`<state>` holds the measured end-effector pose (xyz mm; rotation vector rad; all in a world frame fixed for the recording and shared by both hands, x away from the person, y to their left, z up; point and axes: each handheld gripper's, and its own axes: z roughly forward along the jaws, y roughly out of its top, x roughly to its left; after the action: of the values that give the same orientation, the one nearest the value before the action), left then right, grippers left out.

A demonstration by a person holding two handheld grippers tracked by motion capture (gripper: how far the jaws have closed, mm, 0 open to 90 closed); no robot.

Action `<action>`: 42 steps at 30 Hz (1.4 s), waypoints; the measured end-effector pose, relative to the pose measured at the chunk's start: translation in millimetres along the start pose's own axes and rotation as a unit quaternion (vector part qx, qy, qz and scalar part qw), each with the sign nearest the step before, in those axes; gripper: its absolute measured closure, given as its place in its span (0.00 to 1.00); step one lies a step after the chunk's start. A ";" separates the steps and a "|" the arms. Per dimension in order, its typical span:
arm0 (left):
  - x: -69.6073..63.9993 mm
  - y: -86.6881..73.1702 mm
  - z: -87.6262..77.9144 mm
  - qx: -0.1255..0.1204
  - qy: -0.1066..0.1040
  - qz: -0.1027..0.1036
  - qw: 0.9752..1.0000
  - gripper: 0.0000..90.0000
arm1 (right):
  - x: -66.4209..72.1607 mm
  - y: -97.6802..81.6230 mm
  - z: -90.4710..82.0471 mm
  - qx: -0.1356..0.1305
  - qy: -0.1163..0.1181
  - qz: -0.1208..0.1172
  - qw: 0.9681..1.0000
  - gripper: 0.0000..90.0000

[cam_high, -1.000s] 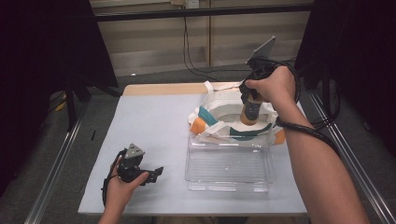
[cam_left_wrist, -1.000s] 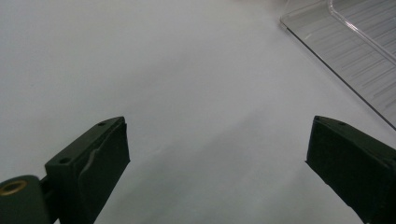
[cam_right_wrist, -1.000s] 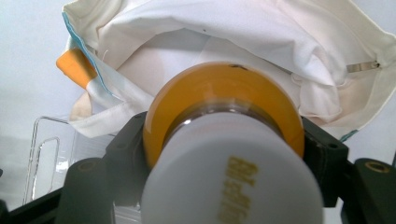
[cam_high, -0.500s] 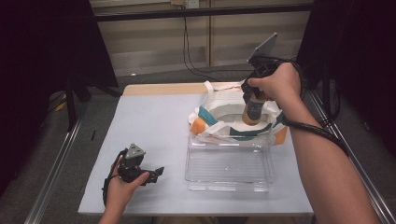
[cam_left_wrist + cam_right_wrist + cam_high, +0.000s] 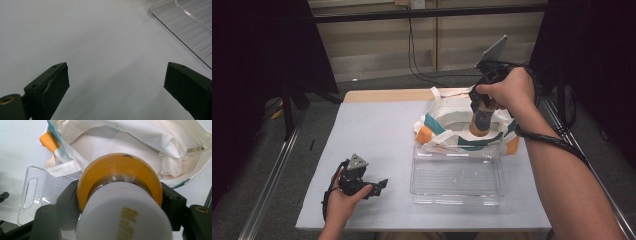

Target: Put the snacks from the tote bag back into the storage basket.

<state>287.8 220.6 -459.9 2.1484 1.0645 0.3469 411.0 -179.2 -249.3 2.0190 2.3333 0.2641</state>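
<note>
the fingers of the right gripper squeeze a bottle standing tall over the open bag, at 1 o'clock on the table. the bag's hole is right under it. the left gripper rests far off at 7 o'clock, jaws wide and empty

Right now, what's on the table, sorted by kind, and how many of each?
Bottles: 1, orange and white, held over the bag
Cloth bags: 1
Clear plastic trays: 1
Hand-held tools: 2, left tool, right tool
Total: 5
</note>
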 end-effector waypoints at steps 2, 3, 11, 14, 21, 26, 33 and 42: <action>-0.5 0.1 0.1 0.000 0.000 0.000 1.000 0.06 | 0.8 -1.3 -1.7 0.002 0.002 0.003 1.000 0.34; -0.6 0.0 0.1 0.001 0.000 -0.001 1.000 0.06 | 0.7 -3.4 -3.0 0.002 0.002 -0.001 1.000 0.34; -0.7 0.2 0.3 0.000 -0.001 -0.003 1.000 0.06 | 0.2 -11.3 -6.5 0.008 0.006 0.003 1.000 0.34; -1.0 0.5 0.4 0.001 -0.001 -0.001 1.000 0.06 | -0.8 -13.5 -7.7 0.009 0.006 0.002 1.000 0.34; -2.2 0.8 1.8 0.001 -0.001 0.000 1.000 0.06 | -2.6 -19.9 -10.8 0.015 0.007 0.007 1.000 0.34; -1.2 1.4 0.9 0.007 -0.002 0.008 1.000 0.06 | -0.9 -24.2 -14.7 0.016 0.005 0.000 1.000 0.34; -1.3 1.4 0.5 0.008 -0.003 0.009 1.000 0.06 | 3.9 -30.8 -19.0 0.021 0.006 -0.006 1.000 0.34; -2.1 1.2 1.4 0.001 0.001 0.004 1.000 0.06 | 5.1 -38.2 -15.8 0.029 0.006 -0.007 1.000 0.34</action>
<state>287.9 217.8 -460.0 2.1554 1.0582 0.3511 370.6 -180.9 -239.3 2.0313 2.3901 0.2108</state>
